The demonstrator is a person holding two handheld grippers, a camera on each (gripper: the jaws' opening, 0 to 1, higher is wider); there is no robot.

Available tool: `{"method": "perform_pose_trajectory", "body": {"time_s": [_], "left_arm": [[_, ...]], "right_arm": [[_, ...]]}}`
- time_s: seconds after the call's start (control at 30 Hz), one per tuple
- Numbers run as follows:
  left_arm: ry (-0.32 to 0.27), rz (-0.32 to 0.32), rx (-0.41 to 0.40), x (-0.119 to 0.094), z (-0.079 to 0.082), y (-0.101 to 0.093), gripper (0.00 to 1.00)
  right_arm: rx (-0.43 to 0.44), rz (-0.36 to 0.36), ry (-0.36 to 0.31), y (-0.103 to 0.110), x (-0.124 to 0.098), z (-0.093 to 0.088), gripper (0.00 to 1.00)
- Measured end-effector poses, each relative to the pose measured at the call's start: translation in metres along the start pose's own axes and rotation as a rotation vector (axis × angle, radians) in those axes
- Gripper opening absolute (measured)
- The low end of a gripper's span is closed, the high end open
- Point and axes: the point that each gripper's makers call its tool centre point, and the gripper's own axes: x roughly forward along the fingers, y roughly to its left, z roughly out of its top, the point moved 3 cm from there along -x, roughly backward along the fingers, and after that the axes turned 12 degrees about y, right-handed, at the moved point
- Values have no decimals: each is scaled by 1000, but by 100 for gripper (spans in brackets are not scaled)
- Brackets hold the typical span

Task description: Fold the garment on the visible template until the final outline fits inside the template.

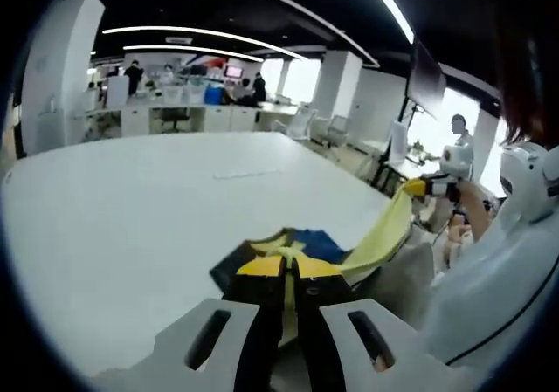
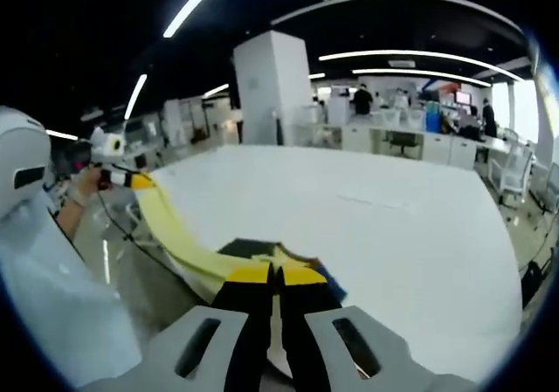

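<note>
Left gripper view is showing my left tongs (image 1: 288,270) and, opposite, my right tongs (image 1: 417,188) both pinching the garment (image 1: 384,230), stretching it off the table (image 1: 131,209) edge, so I'm judging folding barely begun, template not discernible.

I see a wide white table (image 1: 148,200). On it, near its edge, lies the garment (image 1: 288,251), dark blue with yellow parts; one yellow part lifts away from the table.

Garment (image 1: 288,248) partly behind fingers (image 1: 262,274) (blurred)
</note>
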Motion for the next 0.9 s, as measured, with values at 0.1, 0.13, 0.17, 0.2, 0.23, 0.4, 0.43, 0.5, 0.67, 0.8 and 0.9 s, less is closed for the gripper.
{"method": "perform_pose_trajectory", "body": {"time_s": [0.1, 0.13, 0.17, 0.2, 0.23, 0.4, 0.43, 0.5, 0.67, 0.8, 0.9], "left_arm": [[14, 16, -6, 6, -1, 7, 0], [15, 17, -7, 7, -1, 8, 0], [19, 18, -6, 10, -1, 9, 0], [22, 18, -7, 10, -1, 10, 0], [27, 19, -7, 13, -1, 11, 0], [48, 17, -6, 23, -2, 13, 0], [52, 16, -5, 24, -3, 14, 0], [59, 15, -7, 27, -3, 15, 0], [73, 29, -12, 34, -5, 23, 0], [81, 34, -16, 40, -7, 27, 0], [85, 41, -10, 43, -6, 27, 0]], "right_arm": [[3, -15, 29, -6, 5, -6, 2], [5, -15, 32, -7, 7, -7, 2], [12, -14, 35, -9, 8, -9, 2], [18, -14, 36, -10, 9, -10, 2], [23, -16, 41, -12, 11, -11, 2], [34, -12, 51, -17, 17, -14, 2], [37, -8, 52, -17, 18, -15, 3], [41, -17, 64, -20, 22, -18, 3], [56, -20, 75, -26, 27, -24, 3], [59, -26, 84, -29, 31, -26, 3], [66, -25, 86, -32, 35, -27, 3]]}}
